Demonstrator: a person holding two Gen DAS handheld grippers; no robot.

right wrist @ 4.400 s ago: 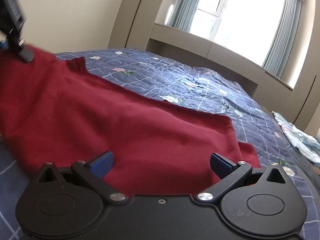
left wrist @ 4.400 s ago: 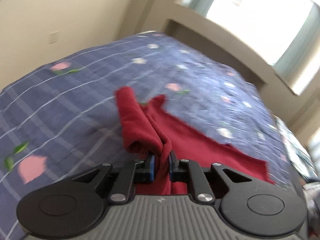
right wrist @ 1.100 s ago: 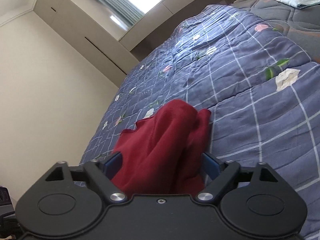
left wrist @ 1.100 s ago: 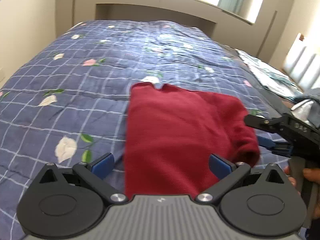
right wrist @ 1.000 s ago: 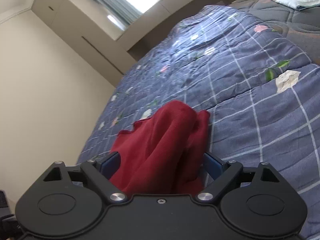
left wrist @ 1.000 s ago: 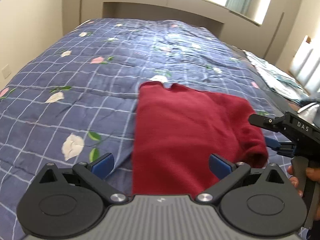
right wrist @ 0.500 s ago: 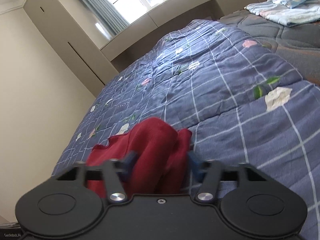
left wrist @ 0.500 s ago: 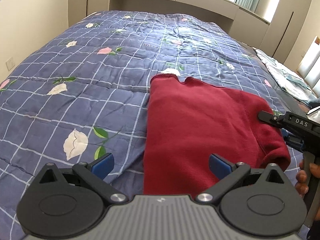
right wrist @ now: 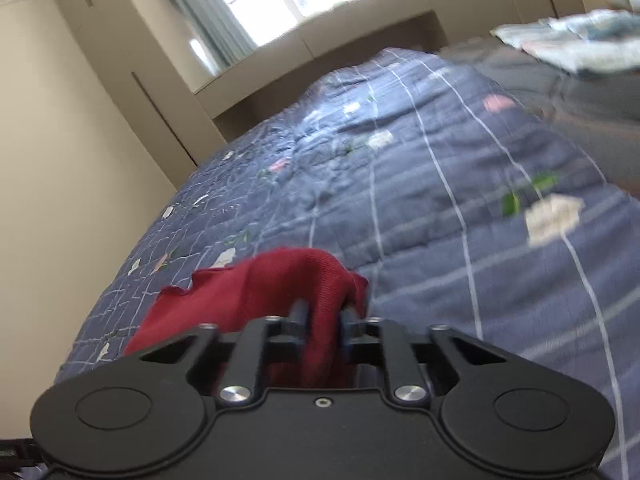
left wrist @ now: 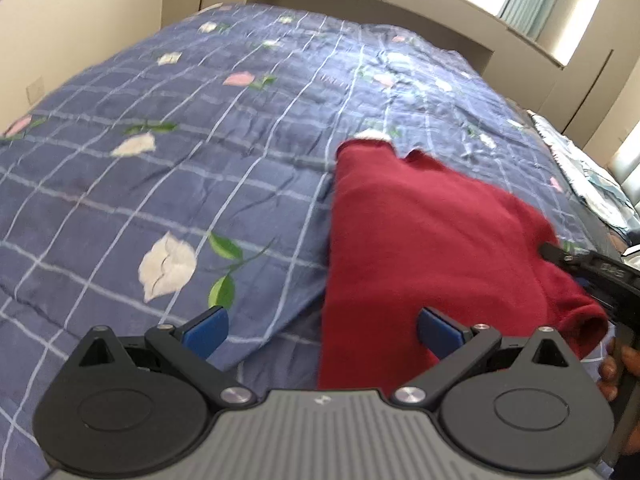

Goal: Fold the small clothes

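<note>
A red garment lies on a bed, on a blue quilt w/ a white grid and flower print. It sits toward the near right of the bed, already folded lengthwise at least once: a long straight edge runs down its left side, and a notched end lies at the far end, next to a white flower.

In the left wrist view, the left gripper hovers over the garment's near left edge. Its blue fingers stand wide apart w/ nothing between them; the left one is over bare quilt, the right one over red cloth. No contact w/ the fabric is visible.

At the right of the same view, the right gripper meets the garment's near right corner, w/ part of a person's hand behind it. The right wrist view shows that gripper w/ its jaws having just been closing; they now pinch a bunched fold of red cloth between them. The bunch bulges beyond the fingertips, approx. level w/ the quilt.

Folded pale laundry lies at the far right of the bed, well apart from the garment.

Step in hand, as a judgement: the right side has its grip for the next fold, and the left side is not yet ready. The next move prob. calls for the left gripper to drop onto the near left corner, close on it, then both lift together and carry the near end toward the far end, keeping the edges aligned.
</note>
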